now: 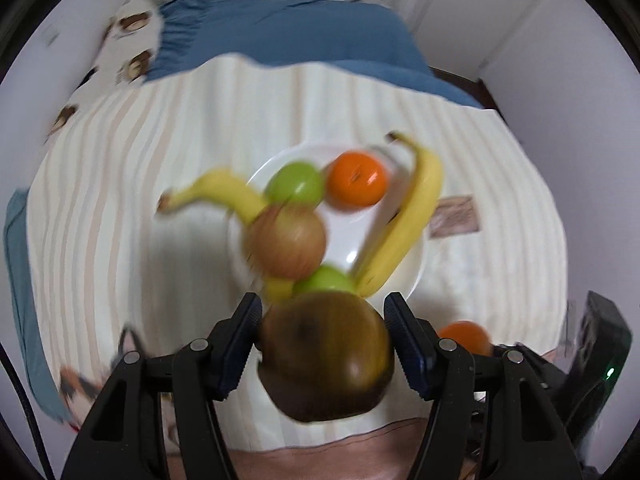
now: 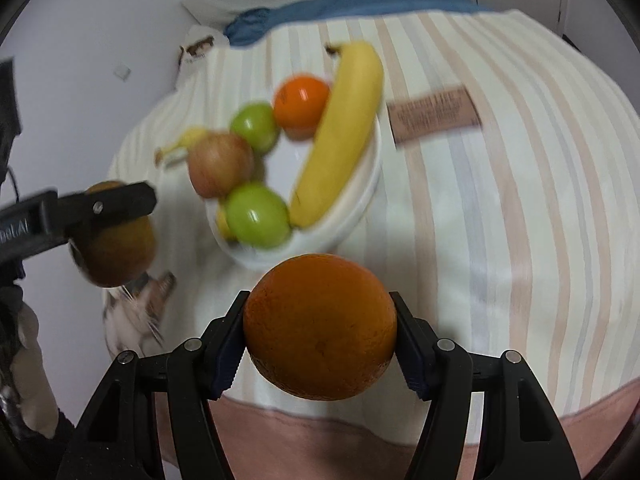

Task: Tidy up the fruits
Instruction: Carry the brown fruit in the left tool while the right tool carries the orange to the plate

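Fingers [image 1: 394, 312] of my left gripper [image 1: 324, 316] pinch a brown, kiwi-like fruit [image 1: 326, 356] across its widest part, while my right gripper [image 2: 320, 312] clamps a large orange [image 2: 320, 326] the same way, one pad on each flank so neither round fruit can roll out. Both loads hang just short of the white plate [image 2: 360, 196], which sits on a striped cloth [image 2: 500, 200] spread over what looks like a bed. That plate already carries two green apples [image 2: 258, 216], a reddish apple [image 2: 220, 164], a smaller orange [image 2: 302, 100] and a long banana [image 2: 340, 132] laid along its right rim; a second banana [image 1: 220, 192] pokes out past the left edge, partly hidden under the apples. Seen from my right wrist, the left gripper and its brown fruit hover off the plate's left side, well apart from my orange at the near edge, which I judge keeps the two tools from colliding as they close in. Open white surface shows in the plate's centre, between the banana and the apples, and that gap seems the likeliest landing spot for at least one fruit. Motion blur softens both views, so finer detail of the brown fruit's skin is beyond telling. A brown label [image 2: 434, 114] lies on the cloth beside the plate.
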`<state>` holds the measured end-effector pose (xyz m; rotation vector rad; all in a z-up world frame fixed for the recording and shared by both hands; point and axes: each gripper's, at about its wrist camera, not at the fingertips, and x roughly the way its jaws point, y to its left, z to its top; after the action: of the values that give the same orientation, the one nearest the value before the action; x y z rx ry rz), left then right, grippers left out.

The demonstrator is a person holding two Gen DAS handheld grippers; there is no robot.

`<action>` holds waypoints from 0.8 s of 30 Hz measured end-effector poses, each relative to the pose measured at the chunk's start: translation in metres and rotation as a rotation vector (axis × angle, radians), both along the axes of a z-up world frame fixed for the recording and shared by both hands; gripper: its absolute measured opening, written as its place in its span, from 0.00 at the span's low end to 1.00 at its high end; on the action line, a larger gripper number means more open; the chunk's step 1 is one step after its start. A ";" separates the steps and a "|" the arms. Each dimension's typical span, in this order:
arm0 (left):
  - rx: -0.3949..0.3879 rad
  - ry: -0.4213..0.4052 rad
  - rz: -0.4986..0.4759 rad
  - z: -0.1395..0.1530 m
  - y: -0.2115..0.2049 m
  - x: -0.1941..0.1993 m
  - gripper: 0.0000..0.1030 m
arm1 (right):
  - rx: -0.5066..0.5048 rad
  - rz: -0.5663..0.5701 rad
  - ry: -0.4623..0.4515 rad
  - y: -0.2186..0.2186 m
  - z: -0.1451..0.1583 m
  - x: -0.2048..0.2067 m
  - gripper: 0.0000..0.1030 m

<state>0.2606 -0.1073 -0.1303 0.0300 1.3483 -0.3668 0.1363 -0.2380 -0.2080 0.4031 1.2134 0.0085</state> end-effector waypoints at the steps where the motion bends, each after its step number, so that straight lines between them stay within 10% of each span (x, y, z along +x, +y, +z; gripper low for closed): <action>1: 0.002 -0.001 -0.013 0.001 -0.001 0.010 0.57 | 0.006 0.000 -0.016 0.000 0.004 0.008 0.66; 3: 0.033 -0.011 -0.075 0.004 -0.017 0.033 0.35 | 0.012 0.000 -0.044 0.000 0.010 0.022 0.66; 24: 0.110 0.150 -0.131 -0.092 -0.051 0.092 0.35 | 0.067 -0.041 -0.101 -0.010 -0.010 0.092 0.66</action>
<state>0.3527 -0.1587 -0.2219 0.1861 1.5185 -0.4106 0.2279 -0.2480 -0.2180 0.4810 1.1069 0.0342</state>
